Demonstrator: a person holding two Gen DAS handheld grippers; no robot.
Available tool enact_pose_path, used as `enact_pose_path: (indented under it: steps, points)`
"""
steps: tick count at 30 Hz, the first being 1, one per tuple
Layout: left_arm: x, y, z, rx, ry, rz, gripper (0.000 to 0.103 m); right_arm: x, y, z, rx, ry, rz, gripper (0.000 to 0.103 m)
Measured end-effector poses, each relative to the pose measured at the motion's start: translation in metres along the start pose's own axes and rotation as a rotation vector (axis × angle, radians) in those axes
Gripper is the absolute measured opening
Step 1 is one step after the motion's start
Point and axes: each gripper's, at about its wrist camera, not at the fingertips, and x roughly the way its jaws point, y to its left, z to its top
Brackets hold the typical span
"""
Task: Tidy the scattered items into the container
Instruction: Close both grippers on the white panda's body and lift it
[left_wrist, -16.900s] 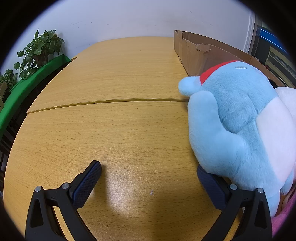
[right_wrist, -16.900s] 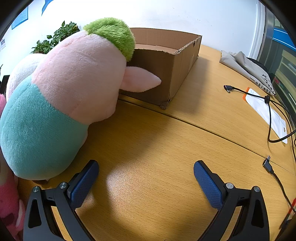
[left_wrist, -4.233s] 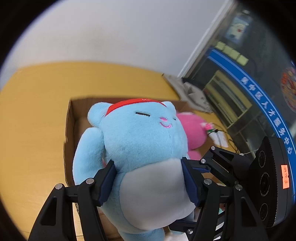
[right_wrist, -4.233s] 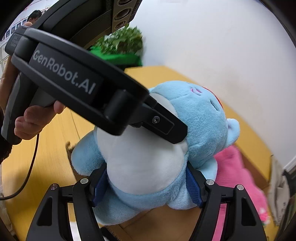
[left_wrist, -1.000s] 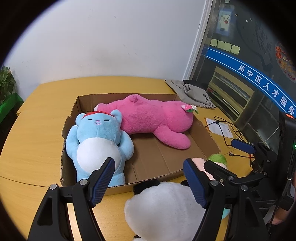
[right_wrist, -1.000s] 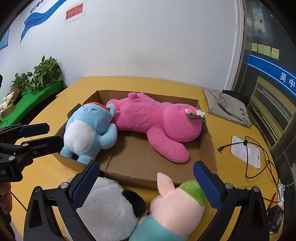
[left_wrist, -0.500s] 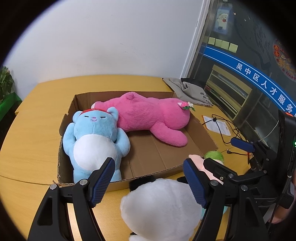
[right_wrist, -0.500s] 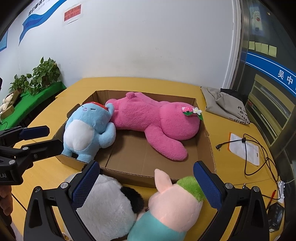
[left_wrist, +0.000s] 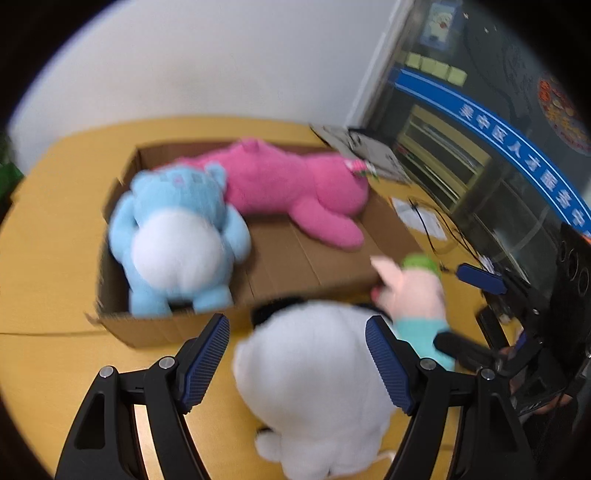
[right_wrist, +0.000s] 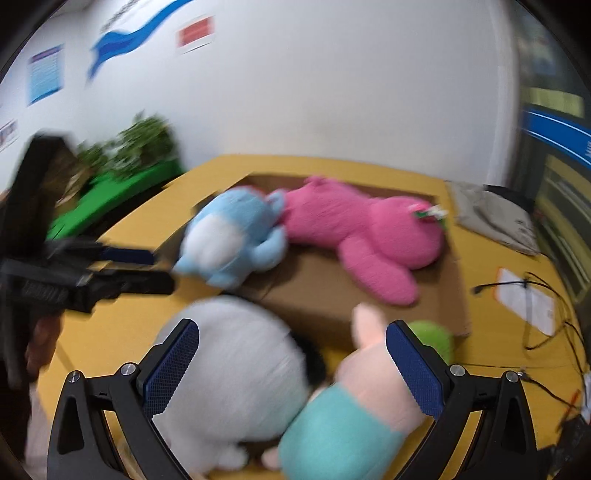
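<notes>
Both grippers, the left gripper (left_wrist: 297, 358) and right gripper (right_wrist: 291, 363), are wide and empty above the white plush (left_wrist: 314, 387), which lies on the desk (left_wrist: 48, 288) near the cardboard box (left_wrist: 177, 326), ready for grasping.

Cardboard box (left_wrist: 177, 326) front half lay bare between blue plush (left_wrist: 173, 236) at left end and pink plush (left_wrist: 295, 192) along back wall. Near box wall blocked low approach. White plush (left_wrist: 314, 373) and pink-and-teal plush (right_wrist: 354, 413) crowded table (left_wrist: 48, 266) right before that wall. Cables (right_wrist: 532, 317) cluttered table right of box; left table edge lay open.
</notes>
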Motion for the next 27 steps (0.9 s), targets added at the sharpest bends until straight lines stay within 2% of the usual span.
enact_pose_path:
  steps: [5,7,10,12,14,17,21,24,27]
  points:
    - [0.032,0.010,-0.019,-0.003,0.105,-0.100,0.076,0.024,0.042,-0.035,-0.134,0.116,0.095,0.103]
    - [0.039,0.016,-0.021,-0.038,0.106,-0.160,0.076,0.043,0.048,-0.041,-0.133,0.150,0.074,0.103]
    - [0.044,0.020,-0.023,-0.065,0.107,-0.153,0.077,0.060,0.046,-0.042,-0.135,0.155,0.050,0.103]
    - [0.047,0.013,-0.026,-0.020,0.113,-0.131,0.075,0.065,0.046,-0.041,-0.139,0.165,0.063,0.103]
    - [0.048,0.009,-0.028,-0.008,0.116,-0.141,0.061,0.069,0.050,-0.042,-0.145,0.172,0.064,0.102]
    - [0.046,0.014,-0.031,-0.055,0.124,-0.191,0.051,0.066,0.045,-0.043,-0.107,0.161,0.092,0.090]
    - [0.035,0.005,-0.033,-0.044,0.120,-0.188,0.044,0.054,0.044,-0.044,-0.083,0.142,0.123,0.074]
    - [0.019,-0.005,-0.028,-0.015,0.087,-0.168,0.043,0.046,0.044,-0.040,-0.061,0.120,0.146,0.071]
    - [-0.006,-0.012,-0.013,-0.011,0.033,-0.173,0.043,0.029,0.041,-0.027,-0.038,0.057,0.171,0.070]
